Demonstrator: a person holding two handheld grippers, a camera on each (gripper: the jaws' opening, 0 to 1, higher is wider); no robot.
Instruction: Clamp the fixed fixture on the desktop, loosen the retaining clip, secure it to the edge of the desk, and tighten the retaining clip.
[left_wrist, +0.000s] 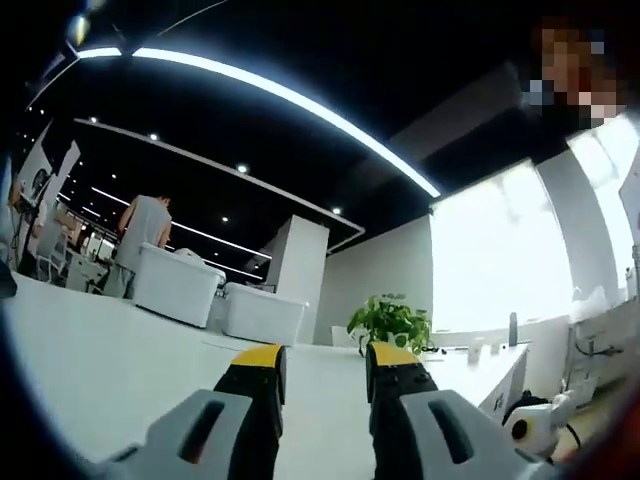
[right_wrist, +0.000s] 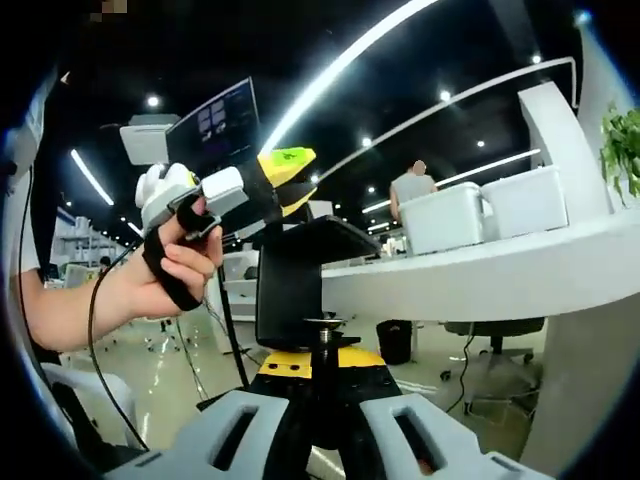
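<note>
Black metal makes up the clamp fixture (right_wrist: 300, 275), an angular bracket with a threaded screw (right_wrist: 324, 345) hanging below it, and in the right gripper view it sits at the edge of the long white desk (right_wrist: 480, 275), its top plate level with the desk surface. The right gripper (right_wrist: 322, 368), grey with yellow-and-black jaw tips, reaches up from the bottom of that view, and its jaws are drawn in narrow around the screw's lower end, where a small round knob sits between them. The left gripper (right_wrist: 285, 180), with its yellow tips and white body, enters the same view from the left, held in a person's hand (right_wrist: 185, 262) with a black strap across it; its tips lie just over the top plate of the fixture, and whether they press on it cannot be told. A black cable (right_wrist: 95, 330) trails down from it.

In the left gripper view, the left gripper's (left_wrist: 325, 372) own jaws stand apart over the white desktop, with nothing between them. Beyond them sit two white rectangular plastic bins (left_wrist: 215, 295) and a green leafy potted plant (left_wrist: 390, 322). A person in a grey shirt (left_wrist: 145, 228) stands behind the bins.
</note>
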